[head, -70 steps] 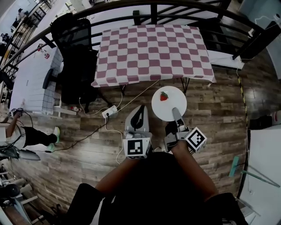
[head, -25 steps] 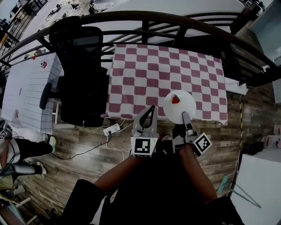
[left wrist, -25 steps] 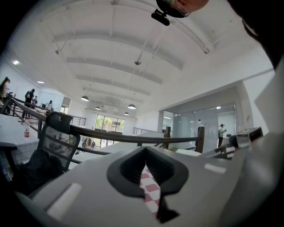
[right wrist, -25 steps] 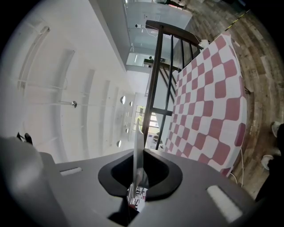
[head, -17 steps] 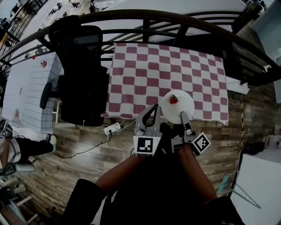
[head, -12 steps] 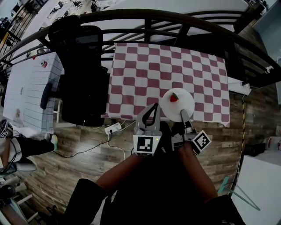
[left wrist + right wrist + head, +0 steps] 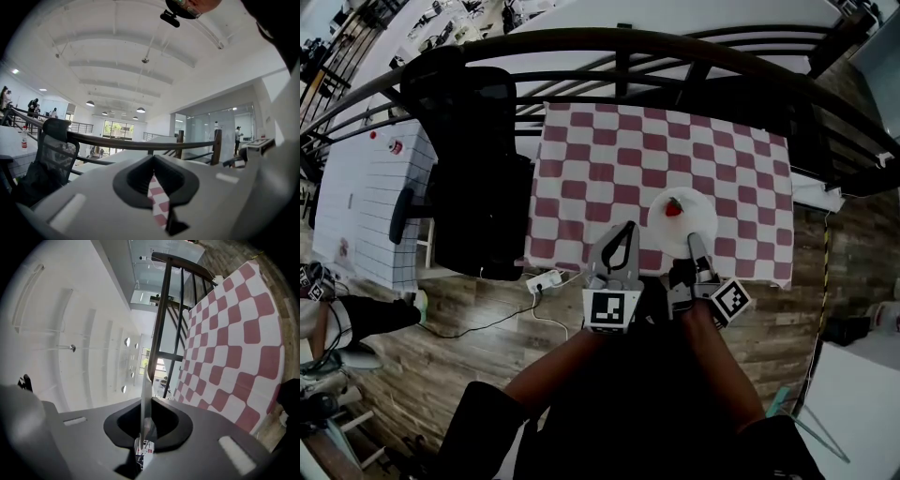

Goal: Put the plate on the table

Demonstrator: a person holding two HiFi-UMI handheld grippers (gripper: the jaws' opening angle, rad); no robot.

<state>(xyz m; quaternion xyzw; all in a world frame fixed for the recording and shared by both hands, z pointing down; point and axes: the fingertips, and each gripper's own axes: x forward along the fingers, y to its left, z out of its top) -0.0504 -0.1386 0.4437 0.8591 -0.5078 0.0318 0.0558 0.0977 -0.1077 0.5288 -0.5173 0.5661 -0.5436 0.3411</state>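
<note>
Your right hand-held gripper (image 7: 694,242) is clenched on the near rim of the white plate (image 7: 682,228). In the right gripper view the rim runs edge-on between its jaws. The plate is over the near right part of the red-and-white checked table (image 7: 600,159), with a strawberry (image 7: 674,207) on it. Can't tell whether the plate touches the table yet. Your left hand-held gripper (image 7: 625,228) is closed on nothing, just left of the plate at the table's near edge.
</note>
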